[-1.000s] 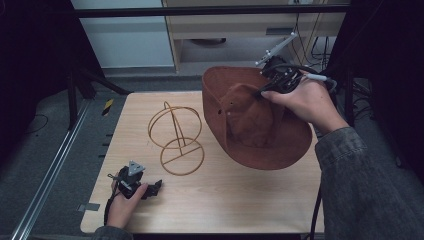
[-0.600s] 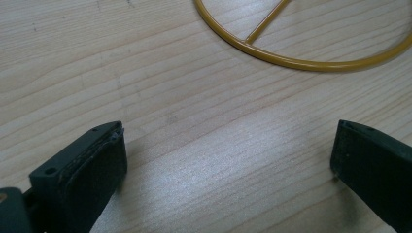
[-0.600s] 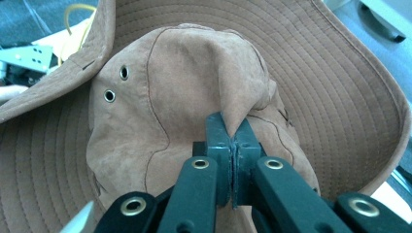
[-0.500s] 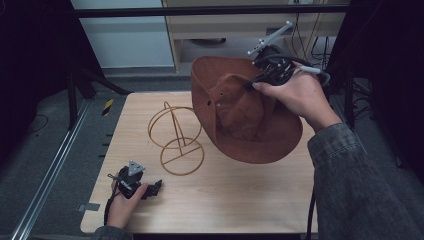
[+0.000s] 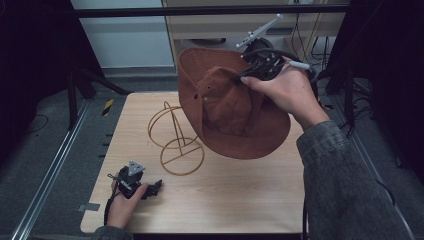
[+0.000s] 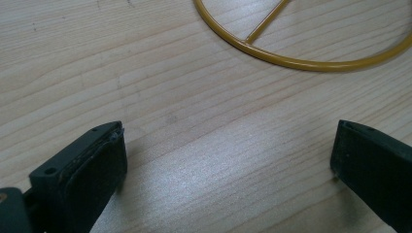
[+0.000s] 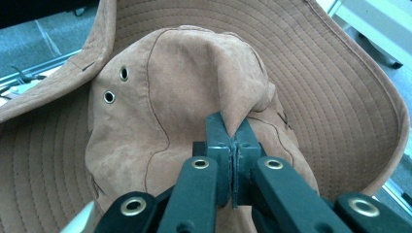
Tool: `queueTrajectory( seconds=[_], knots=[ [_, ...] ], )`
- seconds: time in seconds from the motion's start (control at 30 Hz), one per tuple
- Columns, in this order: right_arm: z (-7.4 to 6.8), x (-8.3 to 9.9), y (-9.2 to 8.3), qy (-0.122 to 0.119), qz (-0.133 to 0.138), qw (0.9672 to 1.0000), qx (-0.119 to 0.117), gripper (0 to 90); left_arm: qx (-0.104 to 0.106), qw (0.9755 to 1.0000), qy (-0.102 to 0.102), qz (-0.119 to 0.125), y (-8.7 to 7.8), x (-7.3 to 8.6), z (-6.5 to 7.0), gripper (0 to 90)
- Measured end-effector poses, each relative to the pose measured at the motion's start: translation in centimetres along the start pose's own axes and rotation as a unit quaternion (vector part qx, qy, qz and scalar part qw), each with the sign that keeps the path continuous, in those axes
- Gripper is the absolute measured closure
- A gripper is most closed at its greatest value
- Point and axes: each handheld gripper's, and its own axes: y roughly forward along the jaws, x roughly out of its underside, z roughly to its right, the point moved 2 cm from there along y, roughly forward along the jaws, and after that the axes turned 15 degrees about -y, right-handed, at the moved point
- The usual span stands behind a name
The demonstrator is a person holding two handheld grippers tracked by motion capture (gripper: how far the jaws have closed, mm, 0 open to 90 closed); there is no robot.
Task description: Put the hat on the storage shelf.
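Note:
A brown wide-brimmed hat [image 5: 235,107] hangs tilted in the air above the right half of the table, its crown facing me. My right gripper [image 7: 233,141] is shut on a pinched fold of the hat's [image 7: 160,111] crown; in the high view that gripper [image 5: 242,77] sits at the hat's upper right. A yellow wire hat stand [image 5: 175,140] stands on the table just left of and below the hat, partly covered by the brim. My left gripper [image 5: 155,189] rests on the table near the front left, open, nothing between its fingers [image 6: 92,165], the stand's base ring [image 6: 301,60] just ahead.
The light wooden table [image 5: 240,200] has bare room at its front and right. Metal rails run along the floor at the left. A cabinet and cables stand beyond the table's far edge.
The right hand has lifted the hat and carried it up and leftward toward the wire stand; the brim now overlaps the stand's top. The left hand stayed put.

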Motion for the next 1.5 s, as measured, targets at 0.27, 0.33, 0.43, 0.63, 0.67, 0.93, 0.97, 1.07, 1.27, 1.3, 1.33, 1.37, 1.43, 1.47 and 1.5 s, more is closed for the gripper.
queueTrajectory(
  seconds=[0.27,0.33,0.43,0.63,0.67,0.93,0.97,1.07,1.27,1.3,1.33,1.37,1.43,1.47,1.5],
  knots=[
    [-0.4,-1.2,0.6,-0.003,0.012,0.9999,-0.003,89.2,-0.001,1.0,-0.001,0.002,0.0,0.0,0.0,0.0],
    [-0.5,-1.5,0.7,-0.004,0.014,0.9999,-0.003,89.2,-0.001,1.0,0.0,0.001,0.0,0.0,0.0,0.0],
    [-0.7,-2.0,0.9,-0.006,0.018,0.9998,-0.004,89.3,-0.001,1.0,0.002,0.0,0.0,0.0,0.0,0.0],
    [-1.3,-2.7,1.5,-0.005,0.036,0.9994,0.001,89.3,0.0,1.0,0.0,0.001,0.0,0.0,0.0,0.0],
    [-1.4,-2.8,1.7,-0.006,0.038,0.9993,0.001,89.3,-0.001,1.0,0.002,-0.001,0.0,0.0,0.0,0.0],
    [-2.2,-3.2,2.3,-0.007,0.057,0.9983,-0.008,89.3,0.0,1.0,0.0,0.0,0.0,0.0,0.0,0.0],
    [-2.4,-3.3,2.4,-0.007,0.06,0.9981,-0.009,89.3,0.0,1.0,0.0,0.0,0.0,0.0,0.0,0.0],
    [-2.6,-3.5,2.5,-0.007,0.063,0.998,-0.01,89.3,0.0,1.0,0.0,0.0,0.0,0.0,0.0,0.0],
    [-2.8,-3.8,2.8,-0.009,0.065,0.9978,-0.012,89.2,0.0,1.0,0.002,-0.002,0.0,0.0,0.0,0.0],
    [-2.8,-3.8,2.8,-0.009,0.065,0.9978,-0.012,89.2,0.0,1.0,0.002,-0.002,0.0,0.0,0.0,0.0],
    [-2.9,-3.9,2.9,-0.008,0.065,0.9978,-0.012,89.2,0.001,1.0,0.002,-0.002,0.0,0.0,0.0,0.0],
    [-2.9,-3.9,2.9,-0.008,0.065,0.9978,-0.012,89.2,0.001,1.0,0.002,-0.002,0.0,0.0,0.0,0.0],
    [-3.0,-4.0,3.0,-0.011,0.066,0.9976,-0.015,89.2,0.001,1.0,0.003,-0.002,0.0,0.0,0.0,0.0],
    [-3.0,-4.0,3.1,-0.009,0.067,0.9976,-0.014,89.3,0.001,1.0,0.003,-0.002,0.0,0.0,0.0,0.0],
    [-3.0,-4.0,3.1,-0.009,0.067,0.9976,-0.014,89.3,0.001,1.0,0.003,-0.002,0.0,0.0,0.0,0.0]
  ],
)
